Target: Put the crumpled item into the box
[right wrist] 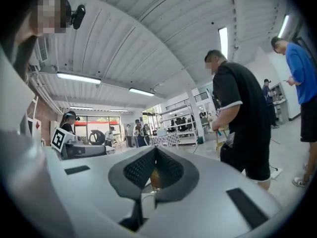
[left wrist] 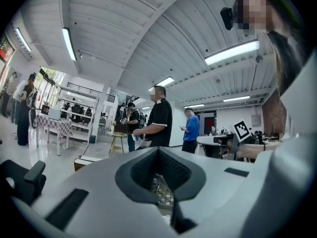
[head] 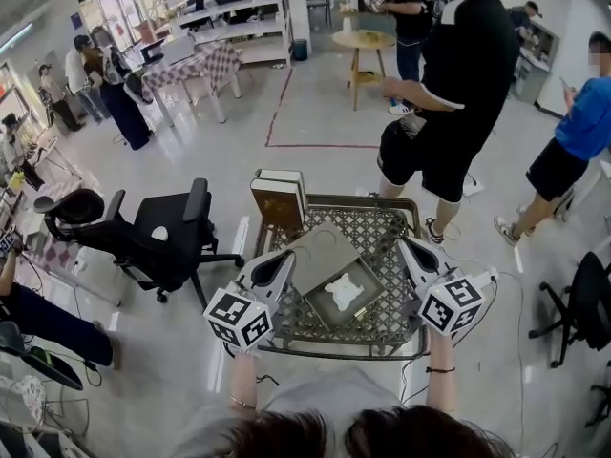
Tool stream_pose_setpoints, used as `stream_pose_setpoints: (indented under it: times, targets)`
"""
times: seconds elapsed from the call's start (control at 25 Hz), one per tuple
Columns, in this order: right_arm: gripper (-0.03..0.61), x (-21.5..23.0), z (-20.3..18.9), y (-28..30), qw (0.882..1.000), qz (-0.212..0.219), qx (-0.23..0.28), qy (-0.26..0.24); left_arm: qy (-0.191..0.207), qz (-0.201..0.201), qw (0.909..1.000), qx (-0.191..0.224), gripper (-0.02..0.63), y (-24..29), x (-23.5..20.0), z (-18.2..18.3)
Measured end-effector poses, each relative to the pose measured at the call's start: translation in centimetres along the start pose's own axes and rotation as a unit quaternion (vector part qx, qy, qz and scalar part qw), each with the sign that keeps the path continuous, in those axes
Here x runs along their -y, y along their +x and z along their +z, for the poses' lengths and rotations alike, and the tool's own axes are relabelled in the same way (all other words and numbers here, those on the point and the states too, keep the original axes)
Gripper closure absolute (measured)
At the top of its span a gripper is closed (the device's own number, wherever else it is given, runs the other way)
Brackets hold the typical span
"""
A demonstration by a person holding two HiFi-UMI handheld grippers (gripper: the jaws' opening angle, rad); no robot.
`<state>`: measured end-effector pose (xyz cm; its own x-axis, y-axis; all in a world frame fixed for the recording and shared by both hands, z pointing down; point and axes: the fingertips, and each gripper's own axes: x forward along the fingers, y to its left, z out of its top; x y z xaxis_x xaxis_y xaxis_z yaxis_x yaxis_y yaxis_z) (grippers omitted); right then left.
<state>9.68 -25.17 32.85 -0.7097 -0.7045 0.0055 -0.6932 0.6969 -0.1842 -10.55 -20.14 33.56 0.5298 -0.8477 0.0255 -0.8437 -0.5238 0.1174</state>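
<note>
Big open workroom, pale grey floor, and in the middle a metal lattice counter [head: 374,229]. On it sits the box [head: 369,290], its grey lid [head: 320,254] swung open to the box's far left. The white crumpled item [head: 344,292] lies inside the box, right in its middle. Left of the box hovers the left gripper [head: 285,259], jaws pressed together with nothing between them. Right of the box the right gripper [head: 405,247] does the same: jaws closed, empty, and apart from the box. Beyond the box, at the counter's far left corner, a few books [head: 280,198] stand upright. Further left of the box, off the counter, there's a black office chair [head: 158,232]. Past the box's far side stands a person in black [head: 458,84].
</note>
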Motion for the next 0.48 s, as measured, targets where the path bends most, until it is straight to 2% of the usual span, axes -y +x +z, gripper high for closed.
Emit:
stream_pose_setpoints:
  times: [0.48]
  targets:
    - [0.557, 1.1, 2.2, -1.7, 0.999, -0.022, 0.033, -0.037, 0.029, 0.013, 0.9990, 0.033, 0.597, -0.6, 0.3, 2.6]
